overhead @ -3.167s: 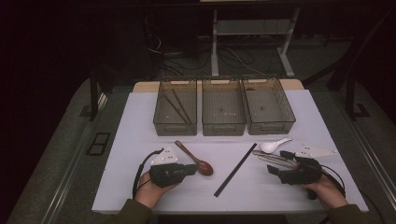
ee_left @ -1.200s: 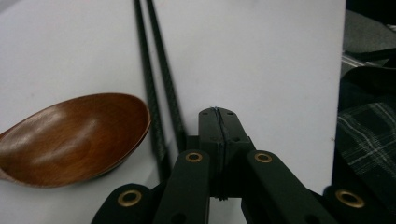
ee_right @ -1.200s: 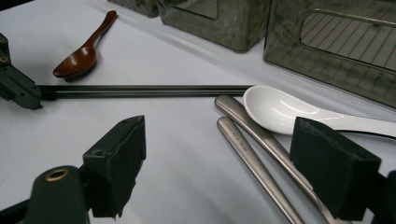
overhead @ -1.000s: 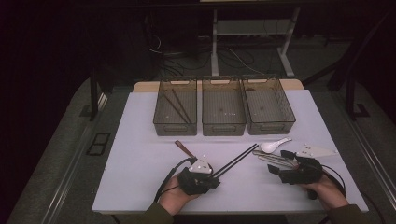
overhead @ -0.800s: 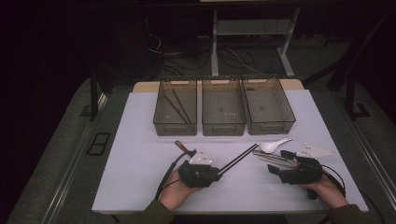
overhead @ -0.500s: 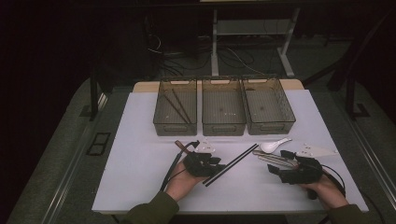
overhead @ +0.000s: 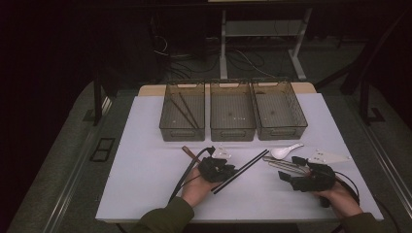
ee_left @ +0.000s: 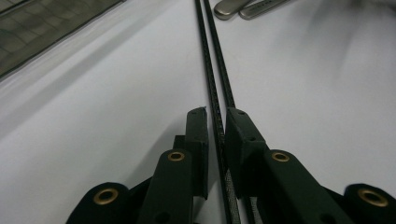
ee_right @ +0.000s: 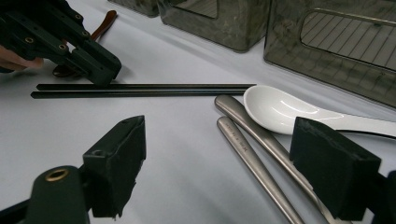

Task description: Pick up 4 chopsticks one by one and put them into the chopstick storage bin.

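A pair of black chopsticks (overhead: 243,170) lies slantwise on the white table (overhead: 145,170). My left gripper (overhead: 232,171) is down on their near half. In the left gripper view its jaws (ee_left: 217,112) stand almost together, one chopstick (ee_left: 211,70) runs between them with thin slivers of gap, and the other passes under the right jaw. My right gripper (overhead: 289,169) rests wide open at the right, its jaws (ee_right: 218,123) on either side of two metal handles (ee_right: 252,140). A white spoon (ee_right: 280,109) lies just beyond.
Three dark mesh bins stand in a row at the back: the left one (overhead: 182,133) holds dark chopsticks, then the middle (overhead: 232,132) and right (overhead: 282,131) bins. A brown spoon's handle (overhead: 186,150) pokes out behind my left hand. Cables trail off both grippers.
My left hand has moved from the front left over to the black chopsticks, covering the brown spoon's bowl, and its jaws now straddle a chopstick. The right gripper has stayed put.
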Tool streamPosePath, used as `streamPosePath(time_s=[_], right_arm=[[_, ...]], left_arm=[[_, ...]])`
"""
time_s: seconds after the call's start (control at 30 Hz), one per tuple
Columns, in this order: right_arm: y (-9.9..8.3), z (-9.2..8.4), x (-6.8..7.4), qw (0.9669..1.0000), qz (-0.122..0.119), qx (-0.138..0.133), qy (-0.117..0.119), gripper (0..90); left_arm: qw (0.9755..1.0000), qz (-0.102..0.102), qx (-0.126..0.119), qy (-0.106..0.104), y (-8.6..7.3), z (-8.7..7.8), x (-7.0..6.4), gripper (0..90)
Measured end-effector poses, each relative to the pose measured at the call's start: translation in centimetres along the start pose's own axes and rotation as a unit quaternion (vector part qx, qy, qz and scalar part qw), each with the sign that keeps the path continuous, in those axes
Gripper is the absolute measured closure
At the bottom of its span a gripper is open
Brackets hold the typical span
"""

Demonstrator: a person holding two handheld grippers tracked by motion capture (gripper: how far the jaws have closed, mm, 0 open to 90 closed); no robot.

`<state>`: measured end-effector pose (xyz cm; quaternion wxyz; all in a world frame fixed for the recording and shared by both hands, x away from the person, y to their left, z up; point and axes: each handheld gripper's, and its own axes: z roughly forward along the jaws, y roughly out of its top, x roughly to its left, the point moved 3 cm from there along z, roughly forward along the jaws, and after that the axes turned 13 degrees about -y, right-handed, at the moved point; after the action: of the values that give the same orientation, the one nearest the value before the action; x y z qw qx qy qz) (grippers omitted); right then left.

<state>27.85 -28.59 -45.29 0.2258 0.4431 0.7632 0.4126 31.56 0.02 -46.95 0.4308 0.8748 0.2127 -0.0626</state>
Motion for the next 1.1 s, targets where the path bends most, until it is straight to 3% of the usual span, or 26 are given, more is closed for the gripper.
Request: streamPosePath(time_s=[0.17, 0.33, 0.63, 1.1], right_arm=[[0.0, 0.0, 0.0, 1.0, 0.0, -0.001, 0.0, 18.3], [0.0, 0.0, 0.0, 1.0, 0.0, -0.001, 0.0, 18.3], [0.0, 0.0, 0.0, 1.0, -0.001, 0.0, 0.0, 18.2], [0.0, 0.0, -0.1, 1.0, 0.0, -0.001, 0.0, 18.2]], left_arm=[[0.9997, 0.012, 0.021, 0.0, -0.2, 0.1, 0.0, 79.0], [0.9999, 0.008, 0.011, 0.005, -0.2, 0.3, -0.2, 80.4], [0.999, 0.023, 0.024, 0.03, -0.3, 0.4, -0.6, 83.2], [0.9981, 0.016, 0.018, 0.057, -0.4, 0.6, -1.2, 84.8]])
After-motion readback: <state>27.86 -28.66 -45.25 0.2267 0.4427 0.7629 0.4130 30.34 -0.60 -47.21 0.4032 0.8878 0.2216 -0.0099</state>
